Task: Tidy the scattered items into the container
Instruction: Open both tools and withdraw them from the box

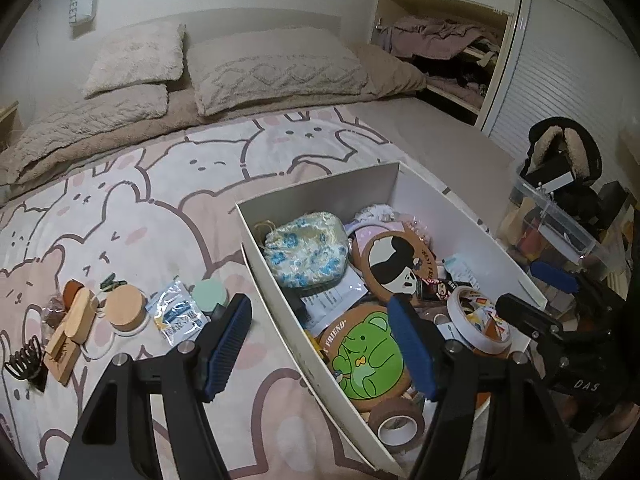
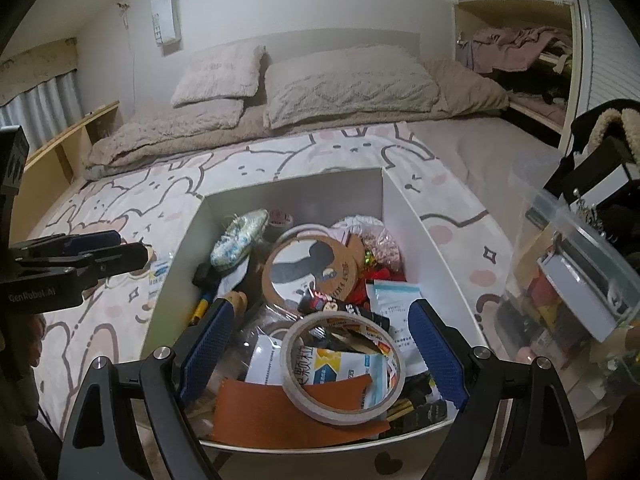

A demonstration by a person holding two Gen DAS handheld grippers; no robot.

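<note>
Though the white box [image 1: 320,192] on the bed [image 1: 168,184] is already well filled, with a floral pouch [image 1: 306,250], a panda coaster [image 1: 394,266], a green-bear coaster [image 1: 368,358] and a tape roll [image 2: 344,368] inside, I'd say the job is well past half done yet unfinished: a small cluster is left on the blanket to its left, namely a cork-lidded jar [image 1: 126,306], a foil sachet [image 1: 178,316], a mint-green round [image 1: 209,294], wooden pieces [image 1: 70,332] and a dark hair clip [image 1: 26,362]. The box's long axis runs from the near edge toward the pillows. The left claw [image 1: 320,342] straddles the box's left wall, jaws apart and empty; the right claw [image 2: 320,354] hangs over the box, spread wide around the tape roll without pressing it.
</note>
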